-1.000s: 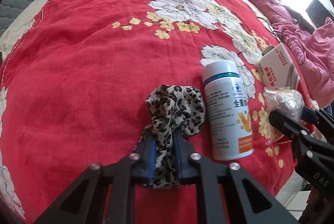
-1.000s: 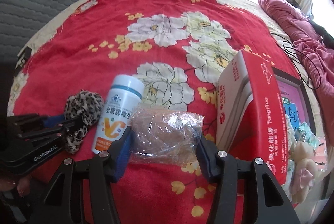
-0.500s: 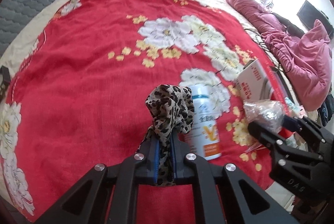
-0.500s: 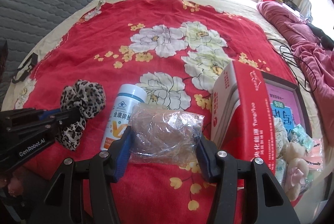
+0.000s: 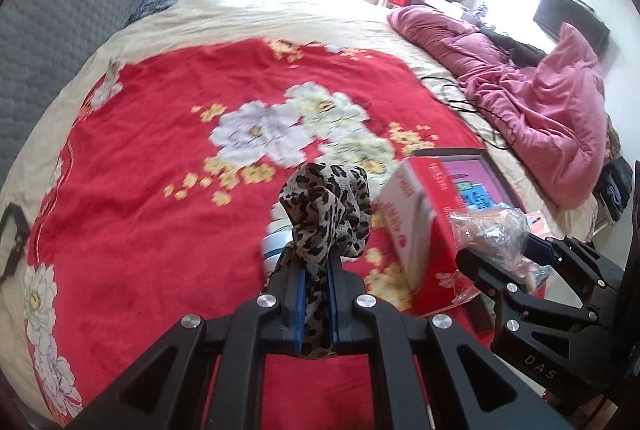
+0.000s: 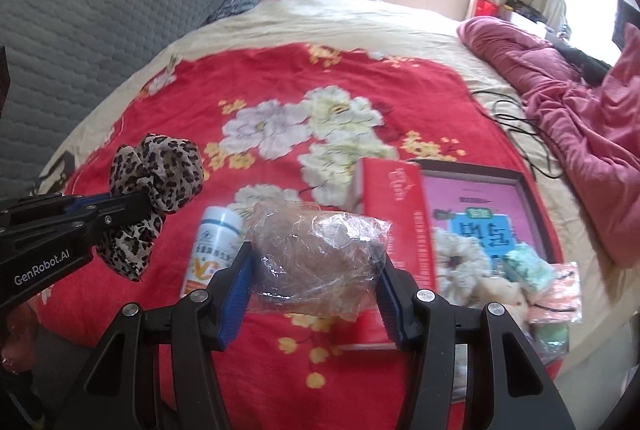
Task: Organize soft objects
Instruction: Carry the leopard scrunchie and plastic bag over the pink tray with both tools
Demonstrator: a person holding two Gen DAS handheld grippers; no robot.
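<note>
Scrunchie (image 5: pixel 326 213) pinched inside left claw (image 5: pixel 316 282), lifted above red blanket (image 5: pixel 160 209).

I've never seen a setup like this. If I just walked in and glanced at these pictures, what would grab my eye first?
Probably the big red floral blanket covering the bed. Held above it, the left hand-held gripper pinches a leopard-print scrunchie, and the right hand-held gripper clasps a crinkly clear plastic bag with something brownish inside. Under them lie a white bottle and, to its right, a red box with fluffy soft things beside it.
</note>
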